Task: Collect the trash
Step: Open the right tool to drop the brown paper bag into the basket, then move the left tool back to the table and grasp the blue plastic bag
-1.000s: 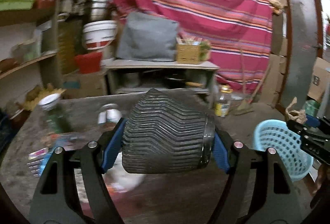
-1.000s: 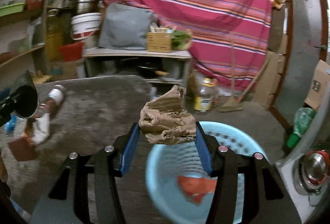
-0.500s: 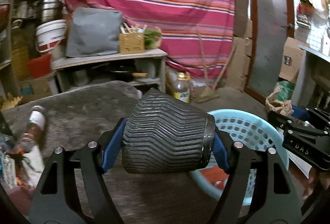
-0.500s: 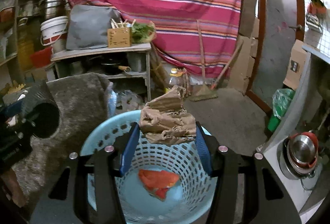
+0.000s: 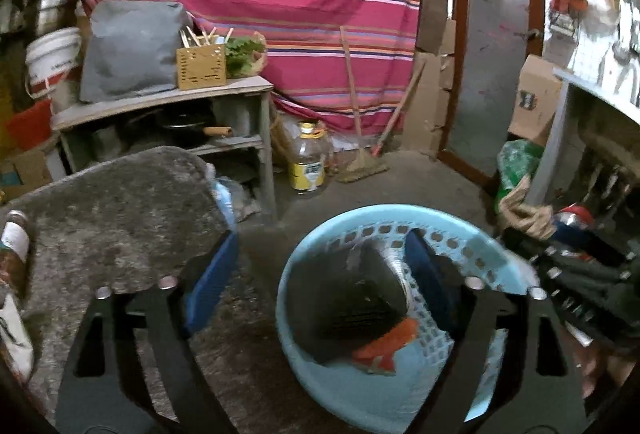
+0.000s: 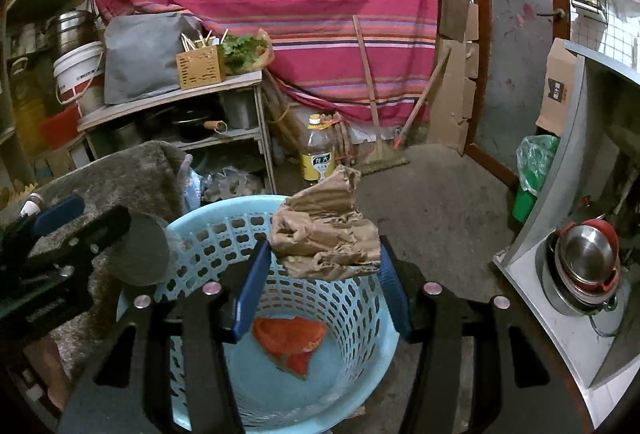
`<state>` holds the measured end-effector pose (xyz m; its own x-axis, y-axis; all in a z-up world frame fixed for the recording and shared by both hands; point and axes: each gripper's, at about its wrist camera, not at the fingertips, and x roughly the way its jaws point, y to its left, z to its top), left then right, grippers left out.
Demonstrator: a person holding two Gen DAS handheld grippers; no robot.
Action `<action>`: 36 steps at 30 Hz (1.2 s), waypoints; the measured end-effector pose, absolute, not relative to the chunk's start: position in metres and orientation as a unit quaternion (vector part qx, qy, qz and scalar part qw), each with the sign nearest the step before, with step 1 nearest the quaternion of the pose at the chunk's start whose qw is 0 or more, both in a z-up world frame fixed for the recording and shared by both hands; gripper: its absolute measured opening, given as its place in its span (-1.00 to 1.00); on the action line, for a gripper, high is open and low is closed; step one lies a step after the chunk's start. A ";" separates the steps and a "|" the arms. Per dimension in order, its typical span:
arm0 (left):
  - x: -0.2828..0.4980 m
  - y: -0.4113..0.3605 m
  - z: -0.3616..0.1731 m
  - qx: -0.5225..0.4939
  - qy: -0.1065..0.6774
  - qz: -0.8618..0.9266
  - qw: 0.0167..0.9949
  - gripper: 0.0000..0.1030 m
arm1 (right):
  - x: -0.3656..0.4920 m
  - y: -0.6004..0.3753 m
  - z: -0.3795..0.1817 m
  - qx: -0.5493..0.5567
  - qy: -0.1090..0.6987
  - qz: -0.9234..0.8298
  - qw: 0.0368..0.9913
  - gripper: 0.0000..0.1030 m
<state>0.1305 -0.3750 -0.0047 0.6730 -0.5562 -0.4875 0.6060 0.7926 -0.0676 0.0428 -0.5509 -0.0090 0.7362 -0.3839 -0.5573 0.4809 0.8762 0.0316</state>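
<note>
I am holding both grippers over the blue basket (image 6: 280, 318) because that is where the trash goes. My left gripper (image 5: 320, 290) has just been opening its jaws, and they are now standing wide with nothing pressed between them; the ribbed black cup (image 5: 344, 306) is dropping away from them into the basket, though it is blurred, so I cannot say whether it has landed yet. My right gripper (image 6: 320, 286) is clenching the crumpled brown paper (image 6: 324, 238) above the basket mouth, ready to let it fall next, I judge. Counting up: one basket, one cup, one wad of paper, and one orange scrap (image 6: 290, 344) lying on the basket floor.
</note>
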 end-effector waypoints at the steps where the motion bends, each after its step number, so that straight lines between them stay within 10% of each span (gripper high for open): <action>1: 0.131 -0.375 -0.003 0.045 0.249 -0.318 0.914 0.77 | 0.044 -0.551 -0.010 0.087 0.280 -0.233 0.927 0.03; 17: 0.133 -0.290 0.006 0.045 0.233 -0.215 0.947 0.90 | 0.067 -0.520 -0.018 0.057 0.303 -0.208 0.928 0.05; 20: 0.134 -0.275 0.009 0.045 0.235 -0.203 0.950 0.90 | 0.067 -0.515 -0.014 0.058 0.292 -0.214 0.930 0.74; 36: 0.121 -0.137 0.027 0.023 0.228 -0.115 0.967 0.90 | 0.087 -0.434 -0.001 0.037 0.275 -0.187 0.943 0.90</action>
